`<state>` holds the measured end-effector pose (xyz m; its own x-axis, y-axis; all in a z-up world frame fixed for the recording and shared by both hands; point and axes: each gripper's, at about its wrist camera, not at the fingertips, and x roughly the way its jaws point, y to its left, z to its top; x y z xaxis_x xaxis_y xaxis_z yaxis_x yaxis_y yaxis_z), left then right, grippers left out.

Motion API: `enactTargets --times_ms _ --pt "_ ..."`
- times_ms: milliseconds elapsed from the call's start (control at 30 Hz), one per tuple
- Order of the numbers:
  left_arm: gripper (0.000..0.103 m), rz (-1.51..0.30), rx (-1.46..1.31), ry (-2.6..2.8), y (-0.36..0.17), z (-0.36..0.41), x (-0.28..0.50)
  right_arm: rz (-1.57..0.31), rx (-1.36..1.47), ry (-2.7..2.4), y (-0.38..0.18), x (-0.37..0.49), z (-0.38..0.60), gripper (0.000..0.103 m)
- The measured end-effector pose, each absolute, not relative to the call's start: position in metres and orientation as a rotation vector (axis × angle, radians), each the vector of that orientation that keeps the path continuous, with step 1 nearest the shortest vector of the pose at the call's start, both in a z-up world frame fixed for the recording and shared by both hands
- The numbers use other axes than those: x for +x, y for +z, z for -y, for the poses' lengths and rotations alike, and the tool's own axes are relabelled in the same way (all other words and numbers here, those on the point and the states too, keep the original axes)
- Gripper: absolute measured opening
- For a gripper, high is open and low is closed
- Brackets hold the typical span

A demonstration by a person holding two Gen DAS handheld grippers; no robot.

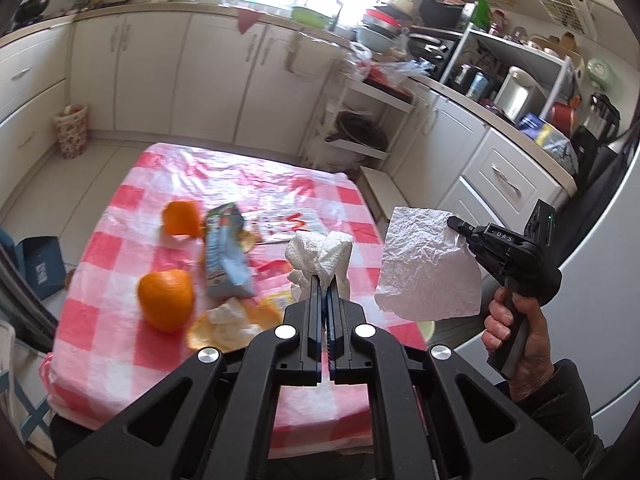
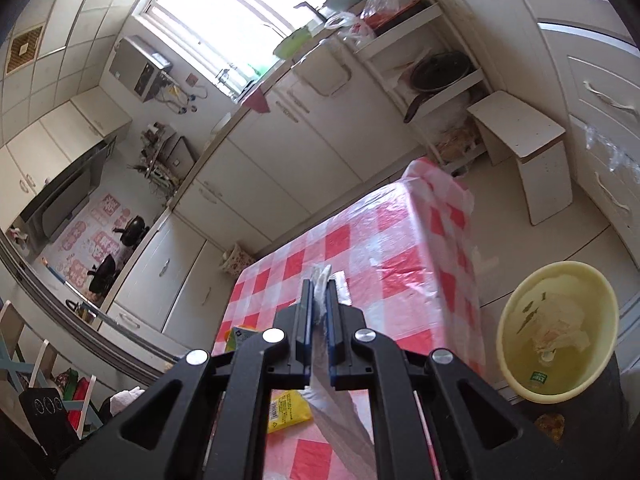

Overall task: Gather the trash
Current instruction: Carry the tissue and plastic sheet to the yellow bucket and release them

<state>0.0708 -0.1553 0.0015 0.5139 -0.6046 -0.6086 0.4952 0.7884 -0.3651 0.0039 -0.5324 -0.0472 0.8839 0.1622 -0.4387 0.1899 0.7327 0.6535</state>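
- Trash is held in both grippers: a crumpled paper towel (image 1: 320, 254) is clamped between the closed jaws of the left gripper (image 1: 324, 280), and a creased white sheet (image 1: 430, 266) is pinched by one edge in the closed jaws of the right gripper (image 2: 319, 286), hanging free in the air.
- More trash is seen below and left of the left jaws on the checked tablecloth (image 1: 120, 320): a blue-green carton (image 1: 226, 254), orange peel pieces (image 1: 182, 218), a whole-looking orange (image 1: 166, 298) and pale wrappers (image 1: 228, 326).
- A yellow bin (image 2: 516, 320) is seen lower right of the right jaws, off the table; crumpled paper and small scraps lie at its bottom.
- A flowered basket (image 1: 72, 132) stands on the floor far beyond the left jaws, by the cabinets; its contents cannot be made out.
- The table's right edge runs between the two grippers; open floor is seen beyond the far edge, up to a white stool (image 2: 532, 152).
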Motion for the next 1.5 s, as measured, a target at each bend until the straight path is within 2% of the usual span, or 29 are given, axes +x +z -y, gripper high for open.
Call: enactTargets --times_ms 300,533,733,767,800,867,1033,1100,1167,1333,1400,1433,1467,1500 --pt "0.003 -0.816 -0.092 -0.856 -0.004 0.263 0.075 -0.514 0.694 -0.303 -0.06 -0.02 0.586 0.007" --pt "0.003 -0.85 -0.047 -0.939 -0.024 0.348 0.083 -0.652 0.692 -0.478 -0.108 0.001 0.638 0.008" --pt "0.003 -0.929 -0.013 -0.967 -0.062 0.414 0.097 -0.783 0.699 -0.545 -0.156 0.019 0.665 0.008" --pt "0.003 -0.944 -0.012 -0.97 -0.069 0.42 0.099 -0.811 0.716 -0.543 -0.165 0.021 0.669 0.016" --pt "0.003 -0.96 -0.011 -0.973 -0.077 0.427 0.101 -0.84 0.735 -0.539 -0.173 0.023 0.674 0.035" --pt "0.003 -1.0 -0.01 -0.974 -0.094 0.442 0.106 -0.86 0.759 -0.545 -0.181 0.021 0.68 0.057" --pt "0.003 -1.101 -0.015 -0.966 -0.133 0.479 0.118 -0.709 0.881 -0.532 -0.14 -0.004 0.69 0.059" --pt "0.003 -1.127 -0.003 -0.967 -0.145 0.497 0.12 -0.609 0.885 -0.486 -0.106 -0.013 0.685 0.069" --pt "0.003 -1.154 0.016 -0.962 -0.158 0.517 0.121 -0.528 0.869 -0.441 -0.075 -0.021 0.677 0.075" --pt "0.004 -1.265 0.073 -0.936 -0.192 0.563 0.126 -0.457 0.797 -0.376 -0.036 -0.028 0.66 0.077" --pt "0.017 -1.264 0.064 -0.942 -0.19 0.569 0.129 -0.458 0.788 -0.373 -0.033 -0.026 0.659 0.077" --pt "0.031 -1.254 0.065 -0.937 -0.188 0.568 0.129 -0.459 0.791 -0.374 -0.033 -0.027 0.66 0.077" --pt "0.04 -1.238 0.064 -0.928 -0.184 0.566 0.129 -0.459 0.799 -0.373 -0.032 -0.025 0.661 0.077" --pt "0.044 -1.224 0.052 -0.927 -0.179 0.562 0.13 -0.457 0.806 -0.372 -0.032 -0.025 0.662 0.077"
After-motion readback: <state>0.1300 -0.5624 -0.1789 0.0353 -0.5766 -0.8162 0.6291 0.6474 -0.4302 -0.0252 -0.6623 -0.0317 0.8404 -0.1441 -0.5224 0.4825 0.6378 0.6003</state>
